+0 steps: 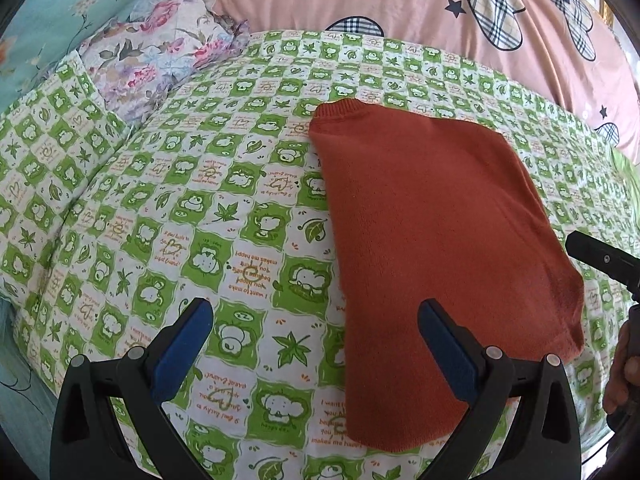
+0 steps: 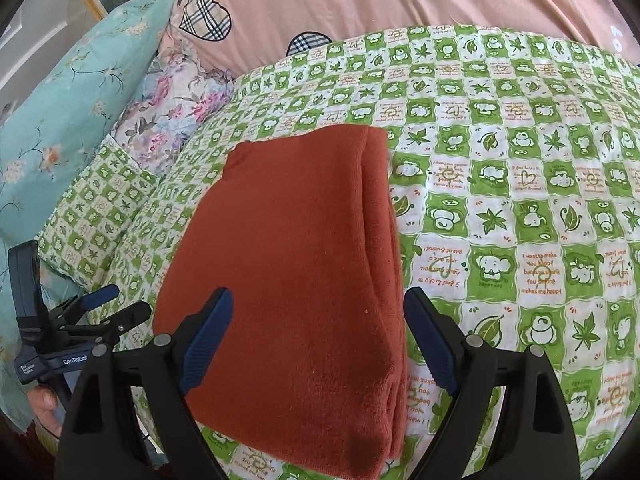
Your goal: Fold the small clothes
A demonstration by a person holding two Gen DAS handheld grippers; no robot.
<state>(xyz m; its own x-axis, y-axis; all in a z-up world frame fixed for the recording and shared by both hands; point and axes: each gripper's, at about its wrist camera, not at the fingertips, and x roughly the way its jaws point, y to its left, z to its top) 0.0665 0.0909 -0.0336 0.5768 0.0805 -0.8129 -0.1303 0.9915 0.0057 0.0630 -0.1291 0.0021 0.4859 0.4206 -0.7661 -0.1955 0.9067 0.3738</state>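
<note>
A rust-orange knit garment (image 1: 432,248) lies folded into a long rectangle on the green checked bedsheet (image 1: 224,208). It also shows in the right wrist view (image 2: 296,264), with stacked fold layers along its right edge. My left gripper (image 1: 316,320) is open and empty, held above the sheet at the garment's near left edge. My right gripper (image 2: 316,316) is open and empty, held above the garment's near end. The left gripper also shows in the right wrist view (image 2: 116,308) at the far left, and the right gripper's finger (image 1: 604,258) shows at the right edge of the left wrist view.
A floral pillow (image 1: 160,52) and a teal floral quilt (image 2: 68,120) lie at the back left. A pink duvet with plaid hearts (image 1: 400,0) is piled along the back. A green checked pillow (image 2: 96,208) sits left of the garment.
</note>
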